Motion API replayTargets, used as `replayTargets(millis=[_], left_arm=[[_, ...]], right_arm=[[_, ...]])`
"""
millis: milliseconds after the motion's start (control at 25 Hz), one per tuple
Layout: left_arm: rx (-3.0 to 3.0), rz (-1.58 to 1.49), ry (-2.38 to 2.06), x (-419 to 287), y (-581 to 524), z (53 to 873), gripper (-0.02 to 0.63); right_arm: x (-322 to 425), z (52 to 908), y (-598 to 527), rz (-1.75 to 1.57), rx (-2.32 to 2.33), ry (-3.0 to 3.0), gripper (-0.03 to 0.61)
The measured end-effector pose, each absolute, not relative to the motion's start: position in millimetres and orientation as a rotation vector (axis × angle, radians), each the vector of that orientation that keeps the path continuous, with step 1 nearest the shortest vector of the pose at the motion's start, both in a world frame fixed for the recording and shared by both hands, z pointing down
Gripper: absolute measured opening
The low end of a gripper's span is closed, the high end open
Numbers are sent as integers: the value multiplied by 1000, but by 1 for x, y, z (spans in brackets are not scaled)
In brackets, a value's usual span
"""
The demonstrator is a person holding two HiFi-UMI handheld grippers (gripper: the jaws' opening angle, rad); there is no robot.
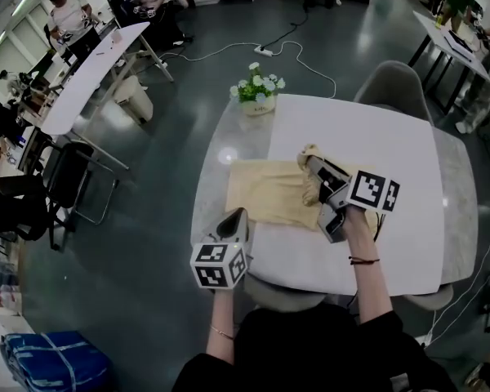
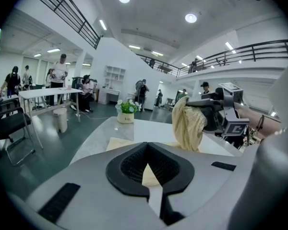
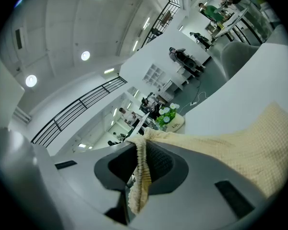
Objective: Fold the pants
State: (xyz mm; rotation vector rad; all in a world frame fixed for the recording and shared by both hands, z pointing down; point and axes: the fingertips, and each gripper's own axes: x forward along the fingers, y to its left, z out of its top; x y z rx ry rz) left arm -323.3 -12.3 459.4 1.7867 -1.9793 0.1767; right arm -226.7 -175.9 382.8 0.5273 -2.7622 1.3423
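While the pale yellow pants (image 1: 265, 193) lie mostly flat on the bench (image 1: 392, 137), their long axis running left to right across it, their gathered elastic end points right and is lifted off the surface in a hanging bunch. The right gripper (image 1: 313, 166) has its fingers clamped on that gathered edge. The left gripper (image 1: 237, 217) hovers at the pants' near edge toward their left end, fingers pressed together with no cloth between them.

I see the pants (image 1: 269, 190) on the worktop (image 1: 376, 137), flower pot (image 1: 258, 90) behind them (far edge), left gripper (image 1: 235, 217) just before them.
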Motion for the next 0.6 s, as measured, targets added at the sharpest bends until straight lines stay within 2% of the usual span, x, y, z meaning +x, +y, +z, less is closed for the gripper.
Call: replayTargets(millis=[600], left_arm=[[1802, 196, -1888, -380, -10, 489, 8]], right_arm=[[-309, 422, -159, 1347, 595, -2692, 49]])
